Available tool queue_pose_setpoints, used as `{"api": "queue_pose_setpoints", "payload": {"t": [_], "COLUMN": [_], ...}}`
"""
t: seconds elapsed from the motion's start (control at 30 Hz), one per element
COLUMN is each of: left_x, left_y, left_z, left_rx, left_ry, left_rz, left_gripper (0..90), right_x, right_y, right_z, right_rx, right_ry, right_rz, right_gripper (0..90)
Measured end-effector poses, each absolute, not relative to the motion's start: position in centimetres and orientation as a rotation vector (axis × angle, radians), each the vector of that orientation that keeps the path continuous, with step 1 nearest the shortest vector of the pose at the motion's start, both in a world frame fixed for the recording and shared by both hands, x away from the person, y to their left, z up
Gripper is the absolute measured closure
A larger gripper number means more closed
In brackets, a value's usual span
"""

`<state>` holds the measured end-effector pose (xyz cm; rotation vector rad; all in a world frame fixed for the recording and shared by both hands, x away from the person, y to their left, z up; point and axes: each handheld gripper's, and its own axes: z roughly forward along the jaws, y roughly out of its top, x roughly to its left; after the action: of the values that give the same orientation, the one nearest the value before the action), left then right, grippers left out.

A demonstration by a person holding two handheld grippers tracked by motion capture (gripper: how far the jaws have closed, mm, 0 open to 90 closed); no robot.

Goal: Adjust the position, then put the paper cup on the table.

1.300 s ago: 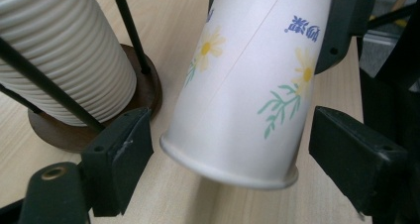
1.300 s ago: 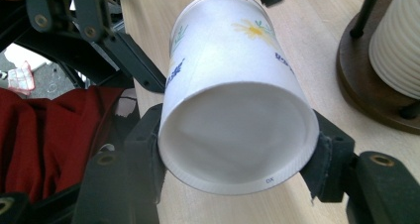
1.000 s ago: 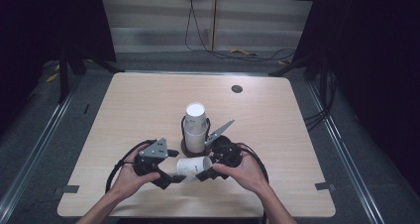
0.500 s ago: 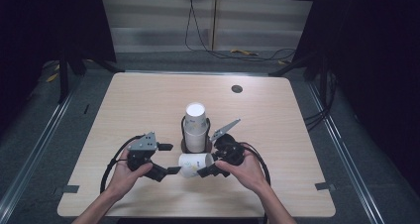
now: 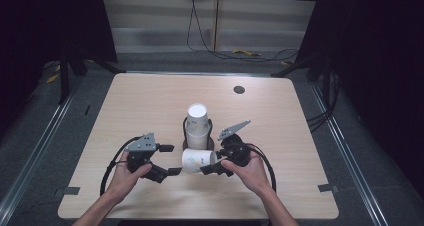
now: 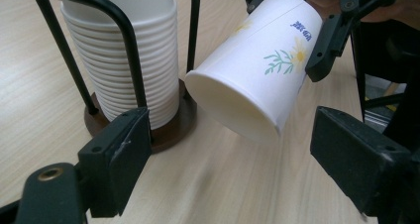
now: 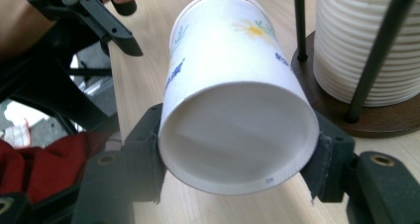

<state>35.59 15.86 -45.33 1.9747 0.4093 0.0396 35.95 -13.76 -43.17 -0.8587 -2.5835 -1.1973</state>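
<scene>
From above, the right gripper [image 5: 209, 169] holds a paper cup [image 5: 198, 158] on its side, long axis running across toward the left gripper [image 5: 169, 159], whose jaws stand apart just short of it. In the left gripper view the cup's [image 6: 257, 68] open mouth points between those spread jaws, beside the cup stack [image 6: 133, 50] in its wire holder [image 6: 126, 40]. In the right gripper view both pads clamp the cup's [image 7: 233, 100] base end.
</scene>
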Motion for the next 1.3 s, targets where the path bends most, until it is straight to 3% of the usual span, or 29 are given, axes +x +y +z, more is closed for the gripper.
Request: {"api": "queue_pose_setpoints", "payload": {"t": [0.6,1.3], "left_x": [35.7,35.6], "left_y": [16.4,16.0], "left_z": [-44.8,-44.2], "left_rx": [1.927,1.890], "left_ry": [0.474,0.436], "left_rz": [0.033,0.008], "left_gripper": [15.7,15.7], "right_x": [35.8,35.5], "right_y": [-14.8,-15.0], "right_z": [-42.7,-42.4], "right_rx": [-0.855,-0.792], "right_ry": [-2.544,-2.483], "right_rz": [-1.369,-1.507], "right_gripper": [37.2,37.1]}}
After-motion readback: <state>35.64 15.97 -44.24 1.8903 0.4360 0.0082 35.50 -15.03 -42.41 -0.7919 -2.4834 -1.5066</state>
